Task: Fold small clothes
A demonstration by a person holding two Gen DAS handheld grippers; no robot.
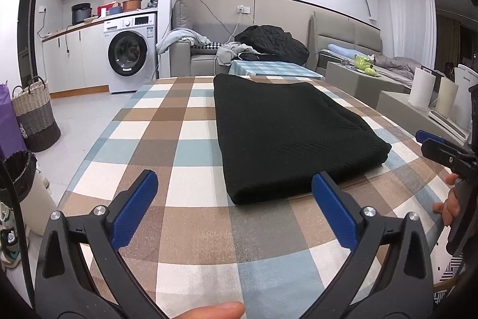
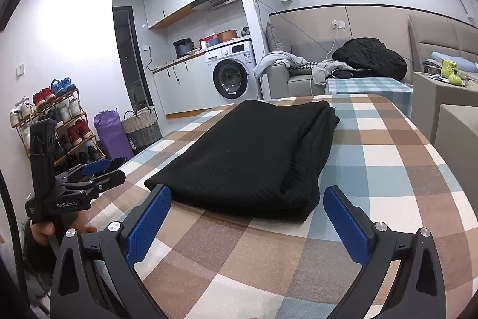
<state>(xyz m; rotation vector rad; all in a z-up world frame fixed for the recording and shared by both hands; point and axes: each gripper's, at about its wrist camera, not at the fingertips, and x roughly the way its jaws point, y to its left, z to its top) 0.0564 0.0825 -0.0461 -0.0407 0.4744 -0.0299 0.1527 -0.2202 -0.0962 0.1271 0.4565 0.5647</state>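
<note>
While both grippers gape wide, folded black garment (on checked tablecloth) just ahead, untouched

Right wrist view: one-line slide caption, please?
Open right gripper faces folded black knit garment on checked tablecloth.

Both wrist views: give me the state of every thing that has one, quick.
Black garment: folded into a long stack, flat on the checked tablecloth.
Left gripper: open, empty.
Right gripper: open, empty.
Washing machine: door closed.
</note>
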